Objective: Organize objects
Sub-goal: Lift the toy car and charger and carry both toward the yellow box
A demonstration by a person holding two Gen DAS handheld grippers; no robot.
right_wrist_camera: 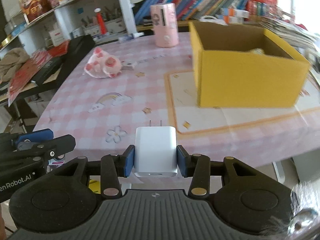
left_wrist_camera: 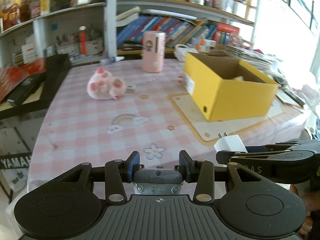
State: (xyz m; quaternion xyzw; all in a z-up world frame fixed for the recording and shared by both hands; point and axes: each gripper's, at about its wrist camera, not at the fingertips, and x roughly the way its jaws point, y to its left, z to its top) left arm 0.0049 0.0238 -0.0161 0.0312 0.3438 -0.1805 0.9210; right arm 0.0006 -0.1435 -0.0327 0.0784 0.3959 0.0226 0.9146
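though light and rigid, the slick charger (right_wrist_camera: 155, 153) sits pinched flank-to-flank in the right gripper (right_wrist_camera: 155, 161), short of the yellow box (right_wrist_camera: 248, 80); left gripper (left_wrist_camera: 159, 167) clamps a small grey item (left_wrist_camera: 158, 177).

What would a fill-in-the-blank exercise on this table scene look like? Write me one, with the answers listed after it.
1. The right gripper is shut on a charger coloured ____.
2. The open box on the table is ____ on the outside.
3. In both views the plush toy lies to the ____ of the box.
4. The pink canister stands ____.
Missing words: white; yellow; left; upright.
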